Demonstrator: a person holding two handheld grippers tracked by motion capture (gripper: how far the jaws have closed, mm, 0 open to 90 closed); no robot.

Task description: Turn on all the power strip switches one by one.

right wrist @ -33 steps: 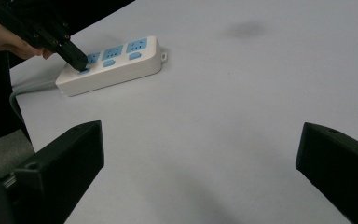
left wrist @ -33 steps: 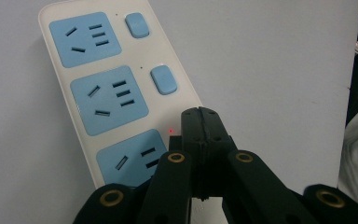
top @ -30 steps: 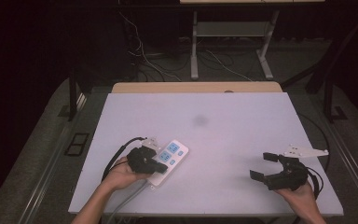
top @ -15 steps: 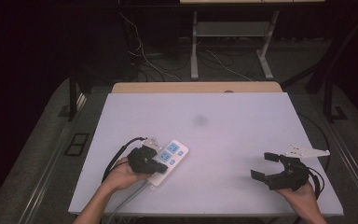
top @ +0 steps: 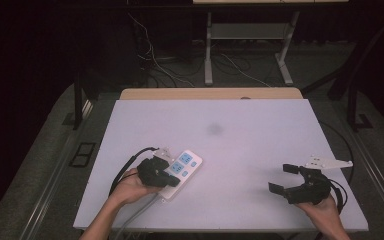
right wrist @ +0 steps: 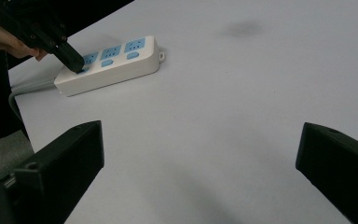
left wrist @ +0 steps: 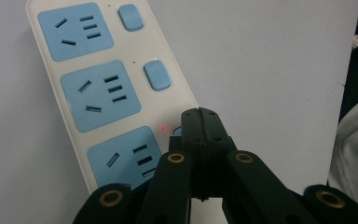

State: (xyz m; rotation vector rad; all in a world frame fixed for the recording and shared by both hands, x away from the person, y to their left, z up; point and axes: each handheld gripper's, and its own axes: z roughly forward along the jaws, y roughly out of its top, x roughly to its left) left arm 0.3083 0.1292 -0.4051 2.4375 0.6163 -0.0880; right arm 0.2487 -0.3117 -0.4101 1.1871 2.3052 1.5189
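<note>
A white power strip [top: 181, 169] with three blue sockets and three blue switches is seen lying flat on the pale desk [top: 240, 145], directly under the tips of the left gripper [left wrist: 199, 116]. In the left gripper view the jaws of that gripper are pressed together with no gap and nothing is held between them; their joined tip is set down on the strip at the switch [left wrist: 177, 131] nearest the camera, which is largely covered by them. A small red light [left wrist: 162, 128] is lit just to the left of the jaw tips. The second switch [left wrist: 157, 74] and the third [left wrist: 130, 17] lie farther out beyond the tips, and the sockets are ranged to the left of the jaws. In the right gripper view the same closed jaws are seen coming down at a slant onto the strip's end socket and switch, with the strip's grey cable [right wrist: 30, 86] leaving from that end.

The right gripper [top: 286, 178] is held well apart from the strip, near the desk's other side. Its jaws are spread wide and nothing is held between them; bare desk is seen between them in the right gripper view, with the strip far ahead and to the left of the jaws. A faint dark smudge [top: 215, 129] is seen on the desk beyond both grippers.
</note>
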